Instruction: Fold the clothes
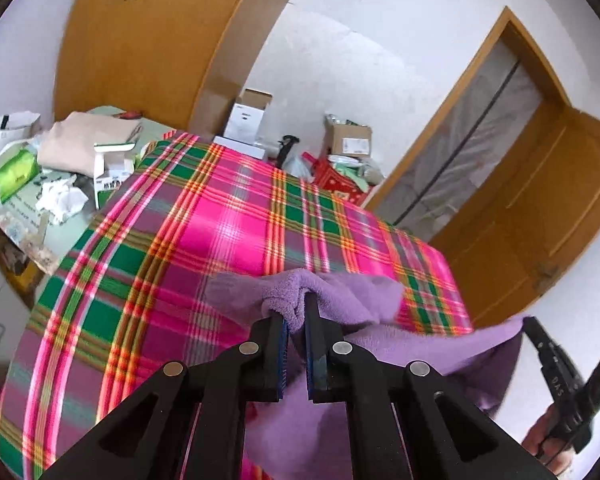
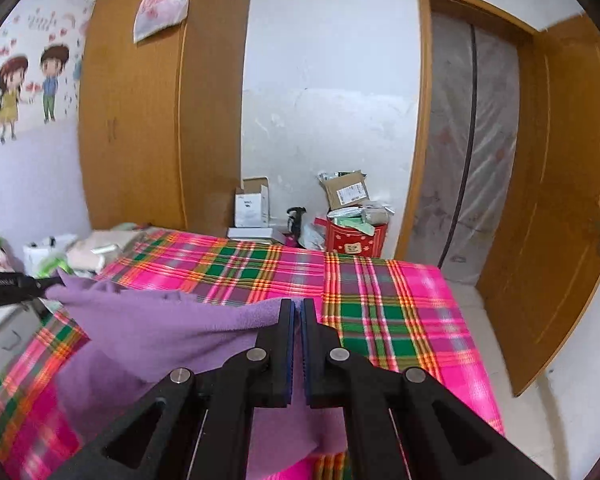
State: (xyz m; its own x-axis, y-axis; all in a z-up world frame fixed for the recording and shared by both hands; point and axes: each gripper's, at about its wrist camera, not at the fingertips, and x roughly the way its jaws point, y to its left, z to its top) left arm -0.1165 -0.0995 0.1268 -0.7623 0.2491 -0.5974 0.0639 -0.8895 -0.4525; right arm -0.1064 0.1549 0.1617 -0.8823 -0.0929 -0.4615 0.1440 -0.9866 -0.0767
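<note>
Left gripper pinches a bunched edge of the purple fleece garment, jaws clamped on the fabric. Right gripper likewise clamped on another edge of the same garment, which is held up between the two, sagging over the near end of the bed. Pink, green and orange plaid bedspread covers the bed, lying flat. Left of it, a cluttered side table with a folded beige cloth and a green tissue pack. Beyond the bed: cardboard boxes, red bag, tall wooden wardrobe, white wall, open wooden door.
</note>
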